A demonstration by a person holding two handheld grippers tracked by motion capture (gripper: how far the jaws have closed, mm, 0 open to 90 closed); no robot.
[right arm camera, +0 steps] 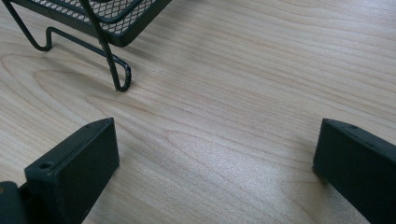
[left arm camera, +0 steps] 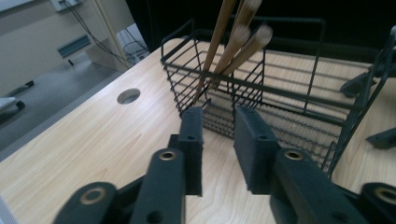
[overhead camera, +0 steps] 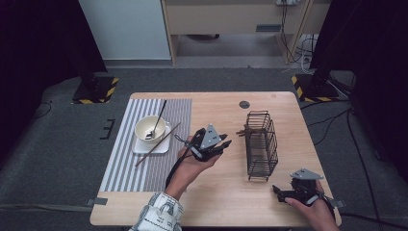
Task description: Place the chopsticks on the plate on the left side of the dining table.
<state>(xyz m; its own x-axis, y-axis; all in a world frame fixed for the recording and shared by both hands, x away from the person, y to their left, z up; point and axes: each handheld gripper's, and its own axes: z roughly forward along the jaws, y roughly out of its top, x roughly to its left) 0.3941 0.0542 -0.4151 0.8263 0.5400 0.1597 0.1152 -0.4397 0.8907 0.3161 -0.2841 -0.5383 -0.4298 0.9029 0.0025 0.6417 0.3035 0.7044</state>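
A: What is closest to us?

B: The right tool (overhead camera: 280, 193), down at the near edge of the worktop (overhead camera: 226, 192). A hand holds it. Its two black jaws are wide apart, with just bare wood between them.

A: Is it touching anything?

B: No. In the right gripper view, a bent wire foot of the basket (right arm camera: 122, 79) stands a little way ahead of it.

A: And the other one?

B: The left tool (overhead camera: 222, 144) is farther in, near the middle of the worktop. A hand in a white patterned sleeve (overhead camera: 159, 215) holds it, and it points at the wire basket (overhead camera: 262, 144).

A: Is it open?

B: Only a bit. In the left gripper view its jaws are close to each other with a small gap, and nothing is in that gap.

A: What is in the basket?

B: Wooden sticks (left arm camera: 233, 42), most likely chopsticks. They lean up out of the far end of the basket, close together.

A: Where is the basket?

B: On the right half of the worktop, between the two tools. It is long and black.

A: What is on the left?

B: A striped placemat (overhead camera: 144, 144). On it is a white square plate (overhead camera: 139, 147) with a cream cup (overhead camera: 150, 130) on top. A dark spoon (overhead camera: 159, 118) stands in the cup. A long brown chopstick (overhead camera: 159, 144) lies slanted across the plate.

A: And farthest away?

B: A small round hole (overhead camera: 244, 104) near the back edge of the worktop.
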